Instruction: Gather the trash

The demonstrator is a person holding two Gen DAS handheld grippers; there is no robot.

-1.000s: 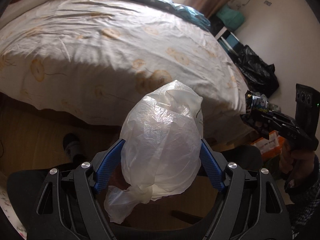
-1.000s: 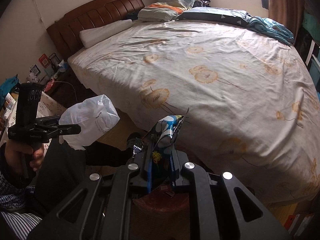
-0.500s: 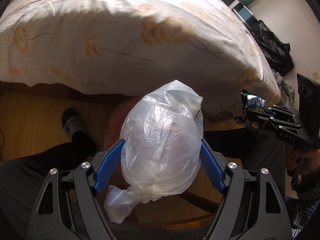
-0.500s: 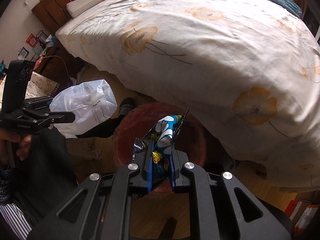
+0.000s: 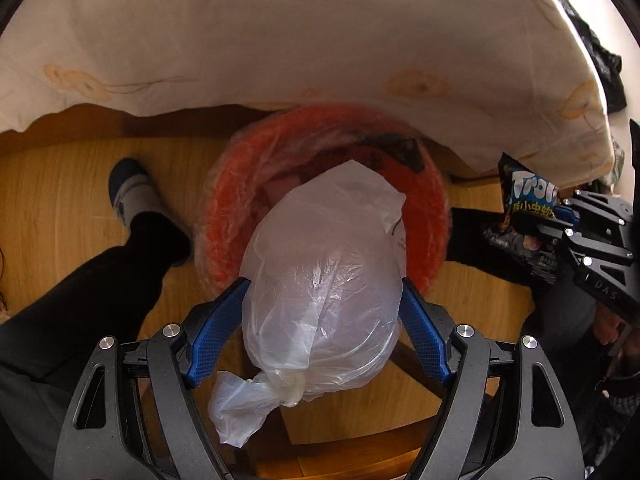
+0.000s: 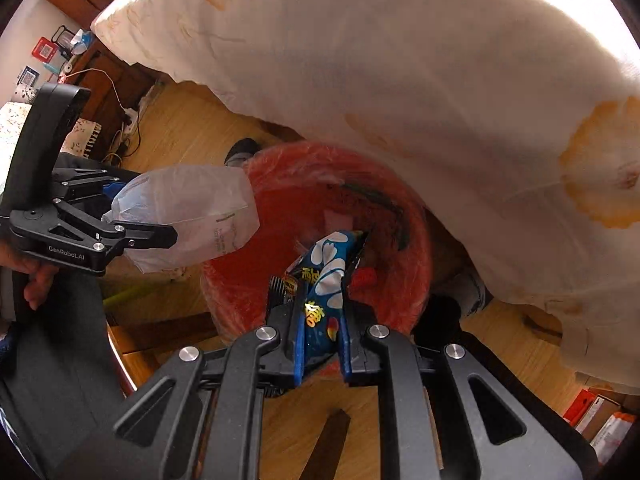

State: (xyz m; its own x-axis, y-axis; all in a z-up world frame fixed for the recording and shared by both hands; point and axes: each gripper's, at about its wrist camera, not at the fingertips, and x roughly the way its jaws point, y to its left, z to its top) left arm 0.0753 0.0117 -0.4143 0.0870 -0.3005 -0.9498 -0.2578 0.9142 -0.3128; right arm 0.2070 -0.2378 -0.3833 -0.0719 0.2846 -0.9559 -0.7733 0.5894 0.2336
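My left gripper is shut on a knotted, puffy clear plastic bag, blue pads pressing both its sides. It hangs over the near rim of a red bin lined with clear film. From the right wrist view the same bag sits at the bin's left edge, held by the left gripper. My right gripper is shut on a blue snack wrapper, pointing down over the red bin. In the left wrist view that wrapper and right gripper are at the right, beside the bin.
A bed with a cream flowered sheet overhangs the bin's far side. A person's socked foot and dark trouser leg stand left of the bin on the wooden floor. A dark wooden nightstand with cables is at left, boxes at lower right.
Both grippers have come down and tipped toward the floor; the bed top has left view and the red bin now lies under them. Both grips are unchanged.
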